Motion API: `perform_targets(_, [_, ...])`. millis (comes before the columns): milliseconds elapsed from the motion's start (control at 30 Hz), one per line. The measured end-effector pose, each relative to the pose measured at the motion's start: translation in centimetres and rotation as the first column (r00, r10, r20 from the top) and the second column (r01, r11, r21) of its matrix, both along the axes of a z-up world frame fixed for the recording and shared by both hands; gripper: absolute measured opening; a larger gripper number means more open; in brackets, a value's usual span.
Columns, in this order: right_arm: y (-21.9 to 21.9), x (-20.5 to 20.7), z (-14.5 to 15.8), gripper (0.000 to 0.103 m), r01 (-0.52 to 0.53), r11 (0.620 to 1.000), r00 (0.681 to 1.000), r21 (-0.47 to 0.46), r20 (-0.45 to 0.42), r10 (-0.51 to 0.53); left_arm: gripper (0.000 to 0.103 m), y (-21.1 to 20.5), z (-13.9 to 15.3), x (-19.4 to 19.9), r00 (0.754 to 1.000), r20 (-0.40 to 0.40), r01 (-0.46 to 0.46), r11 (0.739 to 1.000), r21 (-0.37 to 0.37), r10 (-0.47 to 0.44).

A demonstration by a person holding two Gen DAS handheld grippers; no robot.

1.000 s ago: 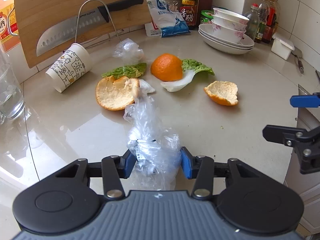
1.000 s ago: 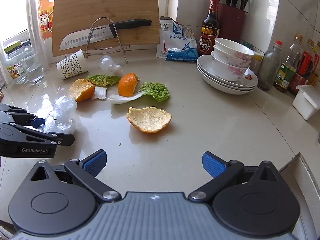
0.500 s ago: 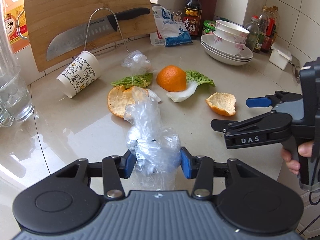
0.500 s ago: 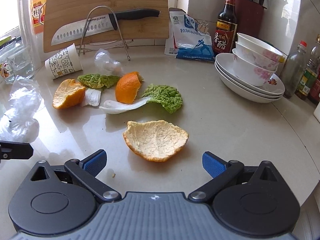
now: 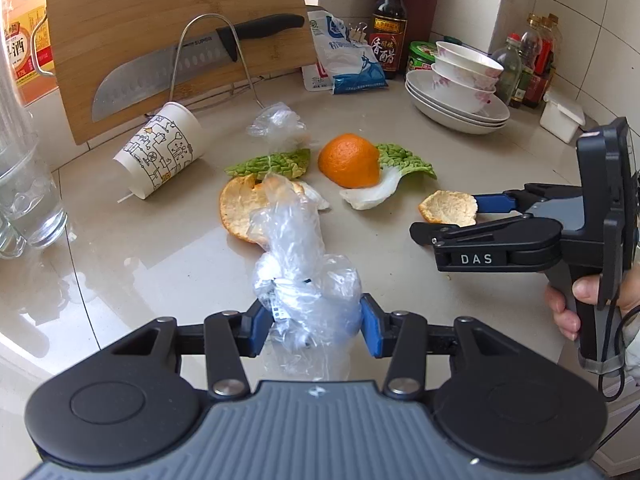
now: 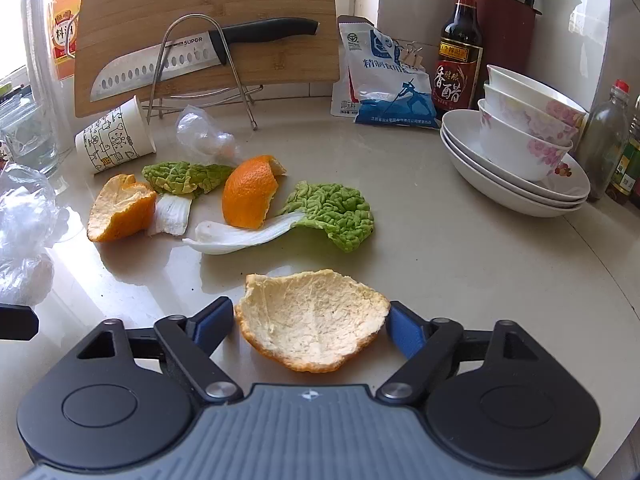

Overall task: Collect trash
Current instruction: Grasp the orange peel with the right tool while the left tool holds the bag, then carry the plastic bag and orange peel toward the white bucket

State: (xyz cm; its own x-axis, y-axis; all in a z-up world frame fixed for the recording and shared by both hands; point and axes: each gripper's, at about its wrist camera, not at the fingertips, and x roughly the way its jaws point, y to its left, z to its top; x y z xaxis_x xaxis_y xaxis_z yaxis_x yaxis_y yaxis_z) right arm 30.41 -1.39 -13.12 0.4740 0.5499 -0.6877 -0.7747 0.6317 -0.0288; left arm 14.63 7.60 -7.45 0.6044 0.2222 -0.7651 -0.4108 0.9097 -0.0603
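My left gripper [image 5: 310,326] is shut on a crumpled clear plastic bag [image 5: 296,264], held above the counter. My right gripper [image 6: 310,320] is open, its two blue pads on either side of an orange peel [image 6: 314,318] that lies inner side up on the counter; the pads sit at its edges. This gripper also shows in the left wrist view [image 5: 448,216] beside the same peel [image 5: 448,208]. More trash lies beyond: two other orange peels [image 6: 120,208] [image 6: 250,192], two cabbage leaves [image 6: 332,214] [image 6: 180,176], another clear plastic wad [image 6: 200,132], a tipped paper cup [image 6: 114,140].
A cutting board [image 6: 208,24] with a knife [image 6: 180,60] on a wire rack stands at the back. Stacked bowls and plates [image 6: 520,152], a vinegar bottle [image 6: 458,56], a salt bag [image 6: 384,80] and condiment bottles are at right. Water glasses [image 5: 24,184] stand at left.
My right gripper has moved forward across the counter until the orange peel lies between its open pads. My left gripper has kept hold of the plastic bag.
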Motion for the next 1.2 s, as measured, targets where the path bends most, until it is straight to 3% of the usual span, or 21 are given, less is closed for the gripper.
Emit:
perform_targets(333, [-1.1, -0.5, 0.9, 0.066, 0.002, 1.000, 1.000, -0.002, -0.014, -0.002, 0.045, 0.0, 0.4, 0.3, 0.998, -0.016, 0.063, 0.998, -0.008, -0.063])
perform_targets(833, [-3.6, -3.5, 3.6, 0.065, -0.054, 0.998, 0.999, -0.011, 0.000, 0.054, 0.045, -0.9, 1.2, 0.0, 0.979, -0.070, 0.189, 0.982, -0.008, -0.189])
perform_targets(1200, [-8.1, -6.1, 5.0, 0.065, -0.020, 1.000, 1.000, 0.003, -0.002, 0.020, 0.045, -4.4, 2.4, 0.7, 0.943, -0.080, 0.323, 0.946, -0.023, -0.324])
